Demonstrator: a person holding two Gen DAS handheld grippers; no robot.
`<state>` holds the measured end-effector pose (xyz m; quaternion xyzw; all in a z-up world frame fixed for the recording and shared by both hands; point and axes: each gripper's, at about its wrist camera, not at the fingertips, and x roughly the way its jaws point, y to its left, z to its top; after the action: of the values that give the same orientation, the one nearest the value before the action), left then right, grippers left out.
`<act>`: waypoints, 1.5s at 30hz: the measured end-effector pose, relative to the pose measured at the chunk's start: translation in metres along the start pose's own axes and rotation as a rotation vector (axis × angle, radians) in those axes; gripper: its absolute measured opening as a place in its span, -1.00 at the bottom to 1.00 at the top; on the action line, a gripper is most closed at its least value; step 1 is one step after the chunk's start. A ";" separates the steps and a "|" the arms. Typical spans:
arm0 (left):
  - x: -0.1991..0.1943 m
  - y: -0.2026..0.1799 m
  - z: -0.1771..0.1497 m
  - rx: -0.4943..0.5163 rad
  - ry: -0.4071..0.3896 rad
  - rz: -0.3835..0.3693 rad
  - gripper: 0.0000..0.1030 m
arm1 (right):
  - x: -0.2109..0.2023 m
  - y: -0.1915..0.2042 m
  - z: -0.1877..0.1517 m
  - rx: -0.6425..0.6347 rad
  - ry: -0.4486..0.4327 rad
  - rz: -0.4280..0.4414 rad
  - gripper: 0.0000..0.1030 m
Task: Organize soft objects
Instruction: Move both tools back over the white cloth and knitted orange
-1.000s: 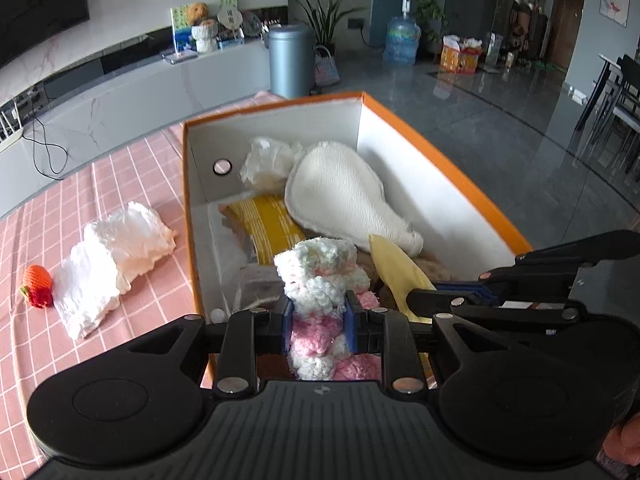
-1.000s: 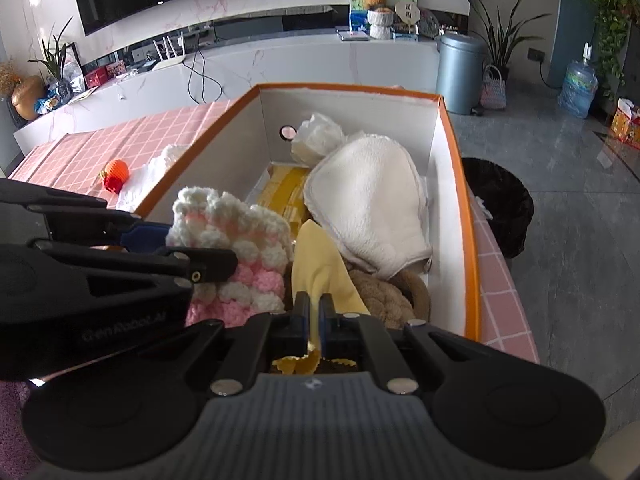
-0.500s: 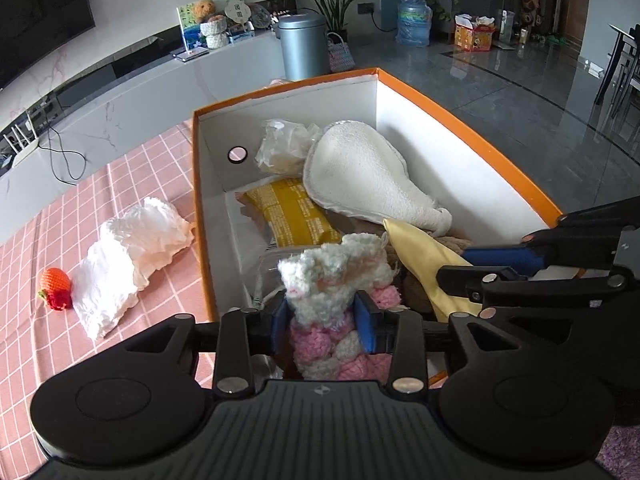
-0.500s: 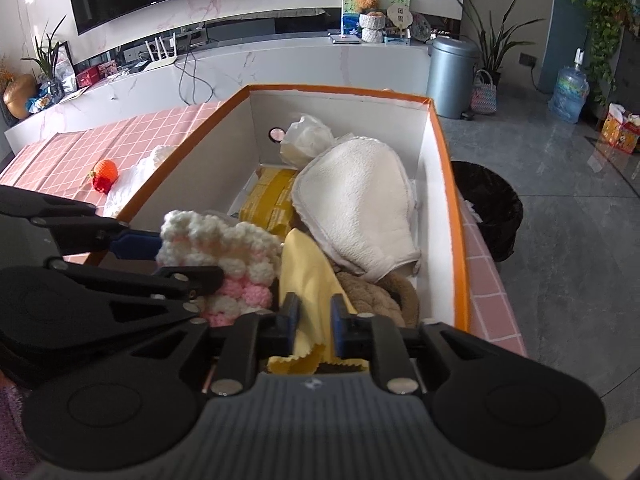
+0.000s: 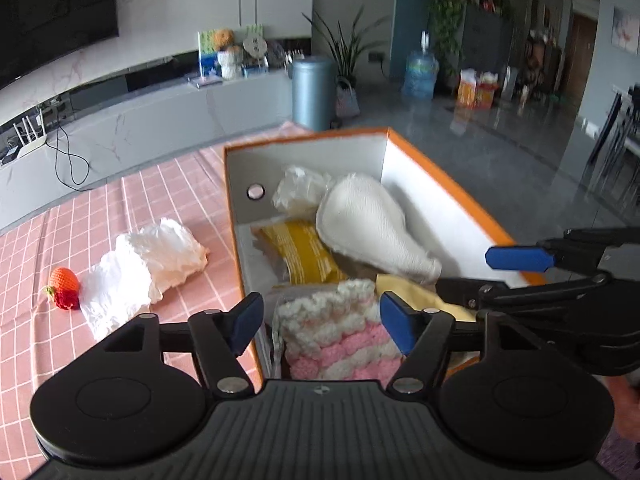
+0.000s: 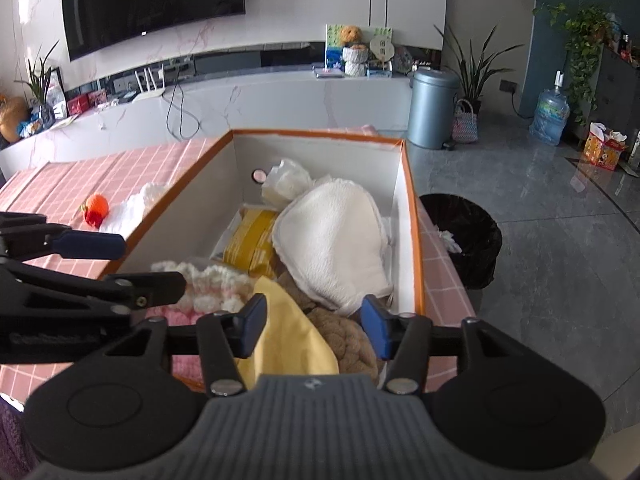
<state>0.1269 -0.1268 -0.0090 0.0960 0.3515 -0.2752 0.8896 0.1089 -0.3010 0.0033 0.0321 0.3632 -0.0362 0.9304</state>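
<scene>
- While both tools hang over the near end of the orange-rimmed white cardboard box (image 5: 452, 196), the left gripper (image 5: 320, 320) stands with its jaws apart, having just been opening; the pink-and-white crocheted woollen piece (image 5: 336, 328) lies between the blue pads, which no longer press on it.
- The right gripper (image 6: 312, 326) likewise has its jaws apart, just opened; the pale yellow cloth (image 6: 288, 332) lies loose between them, resting on a brown knitted item (image 6: 348, 340).
- Both pieces sit inside the box at 6 o'clock; a white terry mitt-shaped cloth (image 5: 368, 224) fills the centre, and a yellow packet (image 5: 304, 252) lies at its 8 o'clock.
- Handling, as judged: the crochet is light, springy and compressible, best pinched across its bulk; the cloth is thin, limp and liable to slip, so a gathered fold gives firmer hold.
- Outside the box, at 9 o'clock on the pink checked surface (image 5: 132, 204), remain a crumpled white soft bundle (image 5: 144, 264) and a small red-orange crocheted strawberry (image 5: 64, 284), touching one another.
- Both grippers point obliquely downward into the box, side by side.
</scene>
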 end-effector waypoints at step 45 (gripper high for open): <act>-0.004 0.209 -0.041 -0.349 -0.082 0.155 0.63 | 0.126 0.204 0.095 -0.523 0.137 0.187 0.57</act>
<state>0.2176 0.0631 -0.0412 -0.0443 0.3490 -0.1446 0.9248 0.2839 -0.1119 -0.0051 -0.1731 0.4177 0.1469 0.8797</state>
